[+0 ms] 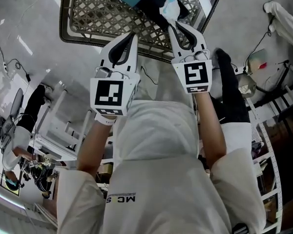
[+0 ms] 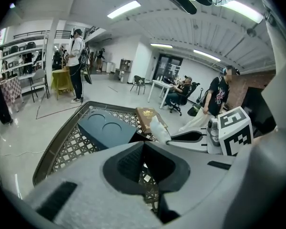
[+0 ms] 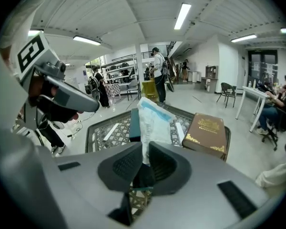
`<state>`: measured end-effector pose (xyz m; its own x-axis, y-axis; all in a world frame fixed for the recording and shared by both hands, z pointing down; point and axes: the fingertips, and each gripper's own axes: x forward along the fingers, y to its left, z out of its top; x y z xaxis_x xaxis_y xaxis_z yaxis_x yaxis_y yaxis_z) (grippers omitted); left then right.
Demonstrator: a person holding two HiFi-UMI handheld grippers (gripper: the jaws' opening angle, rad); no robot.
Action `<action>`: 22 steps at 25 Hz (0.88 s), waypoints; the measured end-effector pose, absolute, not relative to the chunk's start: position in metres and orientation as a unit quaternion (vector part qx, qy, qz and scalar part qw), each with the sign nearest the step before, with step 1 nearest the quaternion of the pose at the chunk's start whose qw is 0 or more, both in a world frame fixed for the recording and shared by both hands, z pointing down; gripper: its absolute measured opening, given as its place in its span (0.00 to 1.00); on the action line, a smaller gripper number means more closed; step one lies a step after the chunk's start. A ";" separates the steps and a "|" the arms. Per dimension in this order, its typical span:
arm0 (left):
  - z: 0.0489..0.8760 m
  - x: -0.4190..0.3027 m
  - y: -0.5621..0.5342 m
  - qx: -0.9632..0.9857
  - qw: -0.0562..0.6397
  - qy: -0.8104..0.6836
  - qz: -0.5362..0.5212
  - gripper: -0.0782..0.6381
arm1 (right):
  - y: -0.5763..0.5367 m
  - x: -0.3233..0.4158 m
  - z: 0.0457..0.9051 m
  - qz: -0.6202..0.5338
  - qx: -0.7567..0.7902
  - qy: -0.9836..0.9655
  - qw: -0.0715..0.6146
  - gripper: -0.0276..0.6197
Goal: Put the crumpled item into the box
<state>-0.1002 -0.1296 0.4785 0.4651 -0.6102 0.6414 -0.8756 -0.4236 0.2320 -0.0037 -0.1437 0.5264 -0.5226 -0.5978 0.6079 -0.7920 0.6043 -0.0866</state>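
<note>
A crumpled white and pale-blue item [image 3: 153, 120] sticks up from my right gripper [image 3: 144, 150], which is shut on its lower end. In the head view the right gripper [image 1: 172, 22] holds the crumpled item [image 1: 169, 5] above the far side of a lattice-top table [image 1: 68, 30]. A dark teal box [image 2: 107, 130] with two round recesses lies on that table, ahead of my left gripper [image 2: 143, 148]. The left gripper [image 1: 132, 34] hangs beside the right one, shut with nothing in it. The teal box [image 3: 135, 123] is partly hidden behind the crumpled item.
A brown book-like case with gold trim [image 3: 207, 133] lies on the table's right side, next to the teal box. A person in black [image 2: 220, 95] stands close on the right. More people [image 2: 78, 63], chairs, white desks and shelving fill the room beyond.
</note>
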 end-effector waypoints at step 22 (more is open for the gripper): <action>0.530 -0.100 -0.136 0.797 0.308 -0.458 0.245 0.14 | -0.142 -0.004 0.597 0.203 0.388 -0.829 0.348 0.20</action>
<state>-0.0999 -0.1357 0.5303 0.4605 -0.5796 0.6723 -0.8810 -0.3913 0.2660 -0.0044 -0.1416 0.5972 -0.4571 -0.5019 0.7343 -0.7839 0.6174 -0.0660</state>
